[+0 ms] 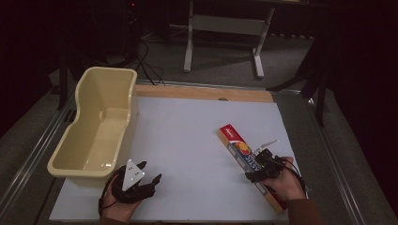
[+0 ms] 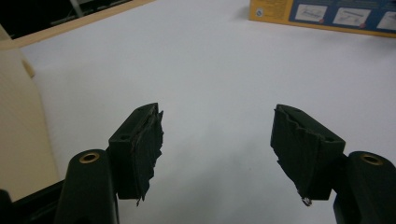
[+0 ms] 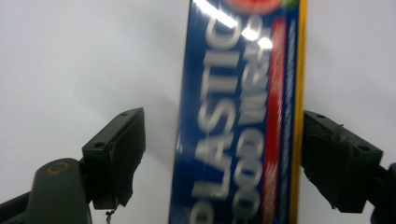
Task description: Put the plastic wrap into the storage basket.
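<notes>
Between the right tool's [image 3: 222, 154] wide-spread jaws lies a long blue, red and yellow box [image 3: 240, 121] whose blurred white lettering reads "PLASTIC" and "FOOD WRAP"; neither pad clearly presses on it. It rests flat at the right of the white tabletop [image 1: 187, 140], slanting away from the person. Left tool [image 2: 217, 154] hovers fully parted and empty near a cream plastic tub [image 1: 96, 126].

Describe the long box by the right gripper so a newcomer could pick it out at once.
Start at the white table and look to its right half, away from the cream tub on the left edge. The box lies there flat and slantwise, its near end between the open fingers of the right gripper. It alone is long and narrow, blue and red with yellow edges, lettered PLASTIC.
</notes>
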### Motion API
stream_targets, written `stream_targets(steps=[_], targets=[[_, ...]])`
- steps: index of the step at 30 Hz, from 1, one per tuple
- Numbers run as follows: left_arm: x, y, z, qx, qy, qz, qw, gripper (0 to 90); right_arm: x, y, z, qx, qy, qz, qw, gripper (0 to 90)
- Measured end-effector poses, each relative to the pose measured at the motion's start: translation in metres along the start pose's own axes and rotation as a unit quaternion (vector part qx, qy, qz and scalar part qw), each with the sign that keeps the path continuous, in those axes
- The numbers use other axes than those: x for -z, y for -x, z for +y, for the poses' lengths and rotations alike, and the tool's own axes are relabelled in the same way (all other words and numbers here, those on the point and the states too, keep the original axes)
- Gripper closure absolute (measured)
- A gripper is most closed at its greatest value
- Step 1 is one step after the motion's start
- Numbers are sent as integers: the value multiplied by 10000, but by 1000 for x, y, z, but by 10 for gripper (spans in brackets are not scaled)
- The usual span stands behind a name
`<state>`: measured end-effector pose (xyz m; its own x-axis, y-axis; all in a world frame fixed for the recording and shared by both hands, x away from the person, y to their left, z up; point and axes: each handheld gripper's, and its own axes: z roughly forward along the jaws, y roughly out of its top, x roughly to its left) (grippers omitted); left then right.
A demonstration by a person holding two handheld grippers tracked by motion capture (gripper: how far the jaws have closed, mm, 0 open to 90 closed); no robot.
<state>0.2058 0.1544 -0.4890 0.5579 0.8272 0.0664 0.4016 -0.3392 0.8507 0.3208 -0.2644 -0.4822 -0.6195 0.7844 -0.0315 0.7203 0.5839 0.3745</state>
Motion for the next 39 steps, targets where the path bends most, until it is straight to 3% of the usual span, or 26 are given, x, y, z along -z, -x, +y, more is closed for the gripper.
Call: stream_targets(steps=[3, 8, 10, 17, 21, 24, 25, 27, 30, 33, 36, 39], targets=[[-1, -2, -2, 88, -28, -57, 9999, 335, -7, 8, 15, -5, -118, 29, 9999, 200], [-3, -4, -4, 147, 13, -167, 9998, 335, -14, 13, 24, -13, -264, 68, 9996, 237], [-3, -4, -3, 123, 47, -204, 9997, 335, -19, 18, 31, -94, -405, 274, 9988, 272], [-4, -5, -3, 141, 146, -287, 9994, 333, -25, 16, 39, -139, -714, 367, 9967, 351], [-3, -8, -4, 252, 209, -257, 9991, 328, -27, 16, 46, -225, -1051, 365, 9935, 361], [-3, -8, -4, 241, 214, -223, 9992, 326, -29, 17, 51, -373, -1368, 387, 9891, 364], [-3, -8, -4, 241, 214, -223, 9992, 322, -29, 17, 51, -373, -1368, 387, 9891, 364], [-4, -7, -4, 238, 206, -195, 9993, 320, -30, 15, 55, -541, -1592, 275, 9854, 385], [-5, -6, -4, 219, 192, -208, 9994, 321, -29, 12, 58, -535, -1711, 151, 9837, 404], [-5, -6, -4, 192, 194, -194, 9994, 321, -28, 13, 59, -682, -1728, 301, 9821, 409], [-5, -7, -5, 198, 190, -181, 9995, 324, -27, 16, 59, -982, -1574, 718, 9800, 411], [-4, -7, -5, 202, 203, -169, 9994, 326, -26, 16, 59, -1146, -1465, 940, 9780, 411]])
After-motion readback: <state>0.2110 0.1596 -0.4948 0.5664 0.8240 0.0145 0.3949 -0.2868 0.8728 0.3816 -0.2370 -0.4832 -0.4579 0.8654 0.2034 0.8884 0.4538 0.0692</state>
